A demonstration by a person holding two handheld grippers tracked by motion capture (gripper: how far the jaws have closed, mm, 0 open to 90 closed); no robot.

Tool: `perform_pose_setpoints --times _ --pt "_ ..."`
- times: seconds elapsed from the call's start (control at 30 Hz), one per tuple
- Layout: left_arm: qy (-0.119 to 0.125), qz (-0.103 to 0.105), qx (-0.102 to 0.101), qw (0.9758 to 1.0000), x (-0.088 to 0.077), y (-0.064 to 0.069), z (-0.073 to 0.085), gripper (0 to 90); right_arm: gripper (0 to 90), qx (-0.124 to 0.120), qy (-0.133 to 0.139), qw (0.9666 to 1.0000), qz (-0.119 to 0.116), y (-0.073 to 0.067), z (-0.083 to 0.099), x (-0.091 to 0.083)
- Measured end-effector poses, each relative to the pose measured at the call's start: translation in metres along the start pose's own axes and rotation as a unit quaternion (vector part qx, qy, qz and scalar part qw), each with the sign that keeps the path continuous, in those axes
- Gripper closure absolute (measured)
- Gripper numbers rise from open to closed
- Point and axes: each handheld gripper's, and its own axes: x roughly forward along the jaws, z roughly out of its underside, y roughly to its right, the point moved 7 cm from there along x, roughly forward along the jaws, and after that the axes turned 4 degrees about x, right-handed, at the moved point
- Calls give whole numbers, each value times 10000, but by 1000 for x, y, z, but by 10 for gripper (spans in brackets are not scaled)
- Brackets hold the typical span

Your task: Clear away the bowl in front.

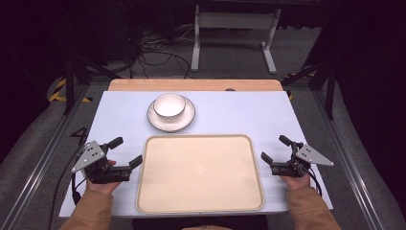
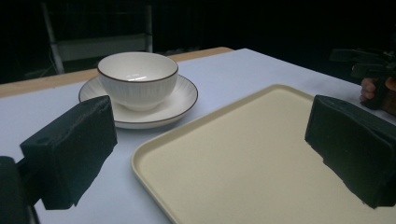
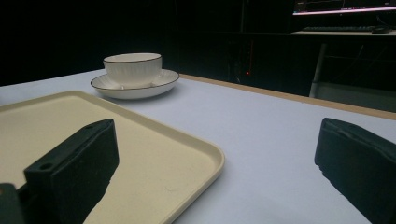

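A white ribbed bowl (image 1: 169, 105) sits on a matching saucer (image 1: 155, 120) in the upper centre of the high view, just beyond the far edge of an empty cream tray (image 1: 200, 172). It lies up and right of the left gripper (image 1: 128, 153), which appears the nearer, and up and left of the right gripper (image 1: 273, 149). Both grippers flank the tray low in the frame, angled inward, jaws spread and holding nothing.

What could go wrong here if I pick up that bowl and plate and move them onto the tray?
The bowl sits loose on the plate, so lifting the plate alone could tip or slide it. The plate's low, thin rim gives either open gripper little to pinch. The tray has a raised edge that the plate could catch on.
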Motion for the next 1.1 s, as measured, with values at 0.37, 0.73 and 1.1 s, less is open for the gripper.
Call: perform_pose_setpoints --times 0.37,0.73,1.1 --pt "127 106 208 9996 0 6 -15 150 5 -8 -4 10000 8 0 0 0" --pt "-105 -16 -114 9999 25 -15 -28 159 6 -6 -8 10000 21 1 0 0" --pt "-291 -56 -148 9995 42 -35 -43 156 6 4 -5 10000 20 1 0 0"
